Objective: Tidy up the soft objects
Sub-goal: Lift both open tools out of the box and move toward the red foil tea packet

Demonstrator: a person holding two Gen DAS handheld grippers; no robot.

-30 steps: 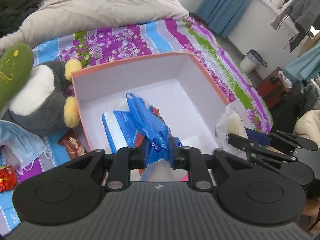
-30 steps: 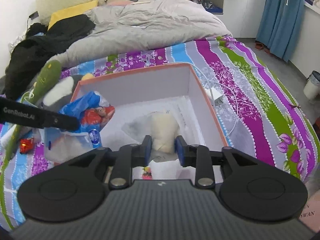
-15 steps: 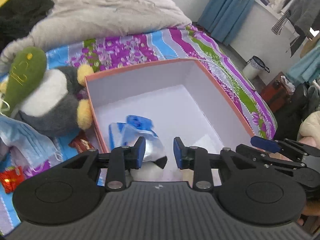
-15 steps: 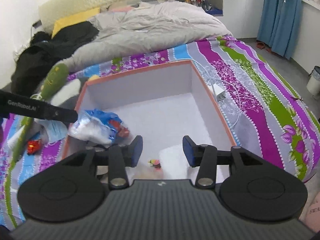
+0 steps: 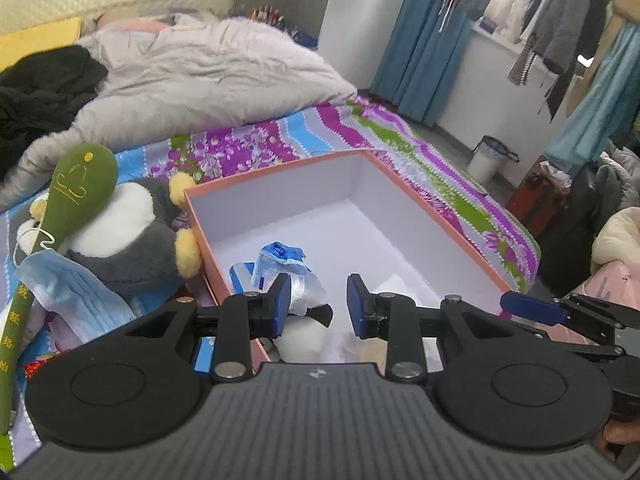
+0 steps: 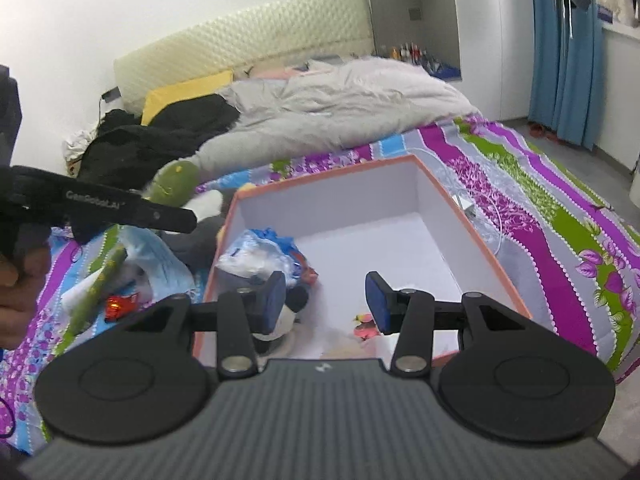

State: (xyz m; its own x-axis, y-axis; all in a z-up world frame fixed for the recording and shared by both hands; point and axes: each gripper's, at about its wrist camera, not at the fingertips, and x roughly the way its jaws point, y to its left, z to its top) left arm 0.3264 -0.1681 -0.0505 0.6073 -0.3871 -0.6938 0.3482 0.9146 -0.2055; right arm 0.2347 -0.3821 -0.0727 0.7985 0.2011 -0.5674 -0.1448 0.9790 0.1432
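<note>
An orange box with a white inside (image 5: 420, 216) (image 6: 472, 232) lies open on the striped bedspread. A blue and clear plastic bag (image 5: 280, 268) (image 6: 260, 252) lies in its near left corner beside a small black and white plush (image 5: 308, 332) (image 6: 280, 316). My left gripper (image 5: 316, 304) is open and empty above the box's near edge. My right gripper (image 6: 326, 300) is open and empty over the box. A grey penguin plush (image 5: 128, 236), a green plush stick (image 5: 76, 184) and a blue face mask (image 5: 72, 296) lie left of the box.
A grey duvet (image 5: 208, 72) and black clothes (image 5: 40, 88) cover the bed's far end. A white cable and charger (image 6: 476, 208) lie right of the box. A bin (image 5: 488, 156) and bags stand on the floor at the right. Red wrappers (image 6: 120, 304) lie left.
Both grippers opened and let go: the left dropped the blue bag into the box, the right released a pale soft thing. Both have since pulled back and up.
</note>
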